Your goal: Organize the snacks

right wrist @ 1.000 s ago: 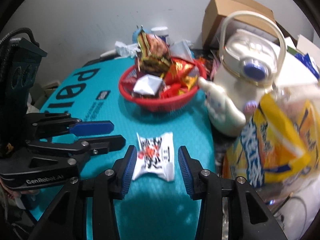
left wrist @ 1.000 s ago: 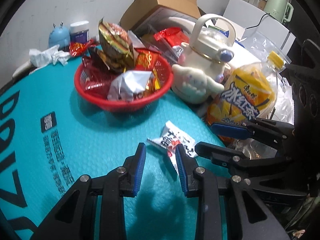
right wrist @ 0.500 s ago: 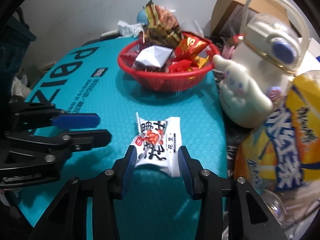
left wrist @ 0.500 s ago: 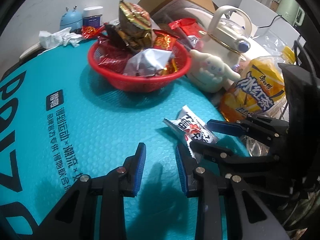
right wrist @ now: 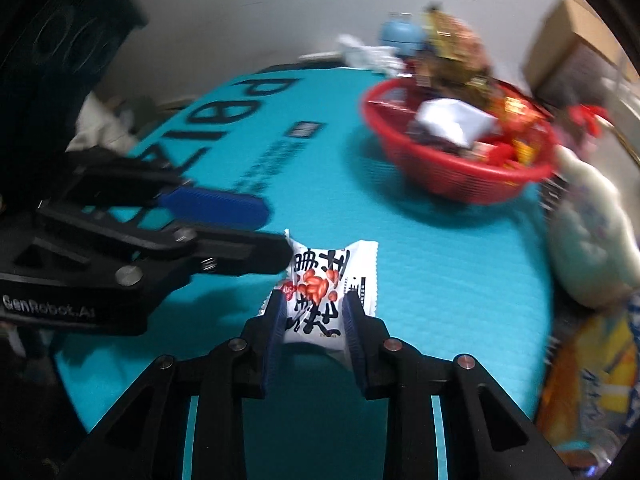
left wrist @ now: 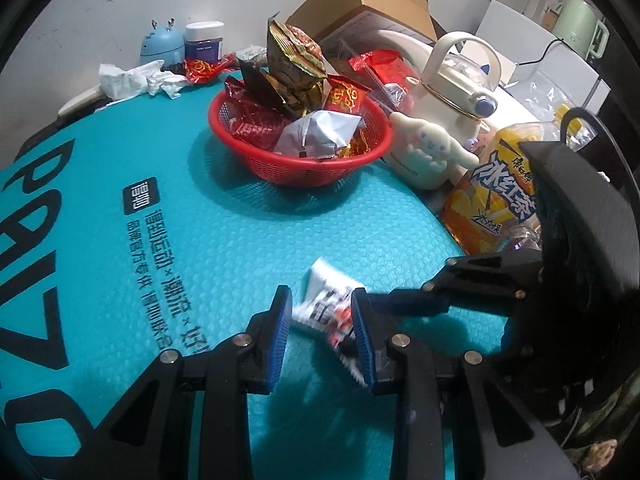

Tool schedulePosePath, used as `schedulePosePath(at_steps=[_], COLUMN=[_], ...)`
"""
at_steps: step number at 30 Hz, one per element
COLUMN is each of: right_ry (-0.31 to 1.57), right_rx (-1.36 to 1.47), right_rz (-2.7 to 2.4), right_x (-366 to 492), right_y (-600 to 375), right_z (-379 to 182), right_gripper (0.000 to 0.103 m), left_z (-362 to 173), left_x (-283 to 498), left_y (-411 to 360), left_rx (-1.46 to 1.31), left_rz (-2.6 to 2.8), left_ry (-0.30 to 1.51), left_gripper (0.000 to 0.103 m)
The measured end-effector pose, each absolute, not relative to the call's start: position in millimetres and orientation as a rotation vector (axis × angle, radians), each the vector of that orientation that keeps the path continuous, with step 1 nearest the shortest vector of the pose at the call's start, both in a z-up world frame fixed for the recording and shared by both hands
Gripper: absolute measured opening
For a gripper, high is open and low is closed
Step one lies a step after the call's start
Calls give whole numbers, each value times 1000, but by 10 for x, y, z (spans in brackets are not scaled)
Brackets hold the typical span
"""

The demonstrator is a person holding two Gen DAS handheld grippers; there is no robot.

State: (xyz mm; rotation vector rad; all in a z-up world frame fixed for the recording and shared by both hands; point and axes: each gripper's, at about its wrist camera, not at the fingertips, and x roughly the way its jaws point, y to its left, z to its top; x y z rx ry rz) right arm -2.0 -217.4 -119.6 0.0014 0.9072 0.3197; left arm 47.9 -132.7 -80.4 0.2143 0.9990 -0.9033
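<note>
Right gripper: jaws just closing, clamped on the white snack packet, lying on the teal bench | packet's long axis runs forward between the jaws | left gripper: nearly together, empty | red basket ahead-right, well apart.

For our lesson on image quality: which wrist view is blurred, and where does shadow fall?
Right wrist view: motion blur smears the red basket; the peanut snack packet stays readable. Left wrist view: sharp, basket shadow on the teal mat, fisheye bending at the edges.
</note>
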Motion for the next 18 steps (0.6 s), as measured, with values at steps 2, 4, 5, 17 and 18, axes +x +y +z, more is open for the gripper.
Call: schedulePosePath(at_steps=[2,4,5,17,18], right_ry=[901,895,887,906,918], right_rx=[-28,-48,-53,49,63], right_rz=[351,358,353,268,272], right_x=[-31,-62,-86,-301,-307], right_y=[-2095,-2062,-2053,-2249,-2251], right_z=[-1194,-1178,-1160,-1071,-1095], right_gripper=[29,29,29,32,35], left_z=[-822,-881,-913,-1030,-1031], left_x=[483,510,531,512,497], left_y=[-1311,-1310,-1308,-1338,-1329], left_rx=[228,235,231,215,214], left_rz=[-905,-901,-900,-890,-887], left_ry=[1009,1029,1041,1093,1097], left_gripper=[30,30,30,30,30])
